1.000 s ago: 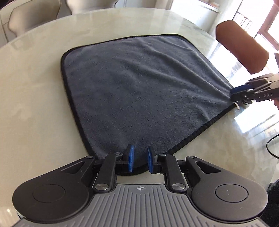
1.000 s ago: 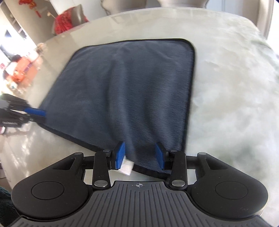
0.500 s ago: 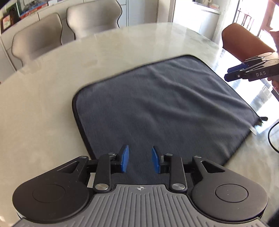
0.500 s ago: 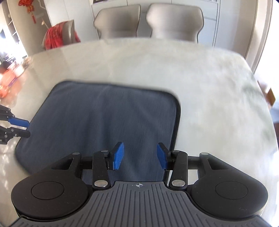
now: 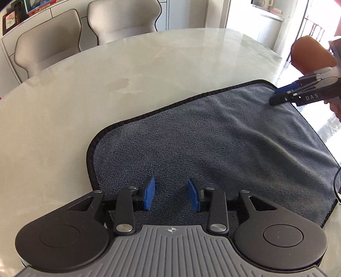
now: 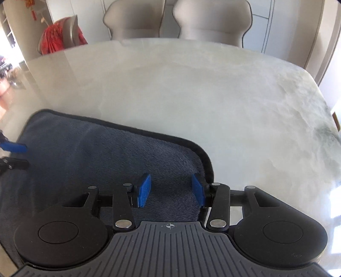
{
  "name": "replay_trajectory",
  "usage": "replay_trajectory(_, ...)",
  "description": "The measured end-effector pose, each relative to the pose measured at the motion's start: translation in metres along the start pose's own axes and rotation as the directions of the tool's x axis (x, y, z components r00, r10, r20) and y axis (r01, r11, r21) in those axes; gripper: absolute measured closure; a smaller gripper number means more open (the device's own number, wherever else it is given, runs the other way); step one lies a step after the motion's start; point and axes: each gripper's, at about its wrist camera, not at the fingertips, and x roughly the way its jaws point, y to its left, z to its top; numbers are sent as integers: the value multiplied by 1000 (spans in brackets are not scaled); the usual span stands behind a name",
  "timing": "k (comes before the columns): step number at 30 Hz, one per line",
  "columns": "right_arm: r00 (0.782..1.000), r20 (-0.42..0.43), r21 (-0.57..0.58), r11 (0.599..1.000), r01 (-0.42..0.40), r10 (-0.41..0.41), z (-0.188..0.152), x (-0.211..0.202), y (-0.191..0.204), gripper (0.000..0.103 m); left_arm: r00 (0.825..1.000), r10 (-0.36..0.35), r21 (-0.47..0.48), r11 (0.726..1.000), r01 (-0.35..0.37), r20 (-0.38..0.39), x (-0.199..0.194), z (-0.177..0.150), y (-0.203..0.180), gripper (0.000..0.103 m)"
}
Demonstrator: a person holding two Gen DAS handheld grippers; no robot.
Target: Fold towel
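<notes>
A dark grey towel (image 5: 213,149) with a black hem lies flat and spread on the pale marble table (image 5: 106,85). My left gripper (image 5: 171,197) is open and empty, hovering over the towel's left side near its far left corner. My right gripper (image 6: 171,190) is open and empty, over the towel (image 6: 106,162) near its far right corner. In the left wrist view the right gripper (image 5: 277,97) shows at the right, above the towel's far right corner. In the right wrist view the left gripper's fingers (image 6: 15,147) show at the left edge.
Two grey chairs (image 5: 85,38) stand behind the table's far edge, also in the right wrist view (image 6: 177,19). A brown chair back (image 5: 311,53) is at the right. A chair with red cloth (image 6: 59,34) stands far left. Bare marble (image 6: 213,95) stretches beyond the towel.
Both grippers have let go of the near corners, opened, and moved forward over the towel toward its far edge. The towel now lies flat.
</notes>
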Motion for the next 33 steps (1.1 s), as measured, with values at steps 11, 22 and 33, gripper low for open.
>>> replay_trajectory(11, 998, -20, -30, 998, 59, -59, 16, -1, -7, 54, 998, 61, 21, 998, -60, -19, -8, -12, -6, 60)
replay_trajectory(22, 997, 41, 131, 989, 62, -68, -111, -132, 21, 43, 995, 89, 3, 996, -89, 39, -86, -113, -63, 52)
replay_trajectory(33, 991, 8, 78, 988, 133, -134, -190, -156, 47, 43, 984, 162, -96, 983, -155, 70, -109, -160, -77, 52)
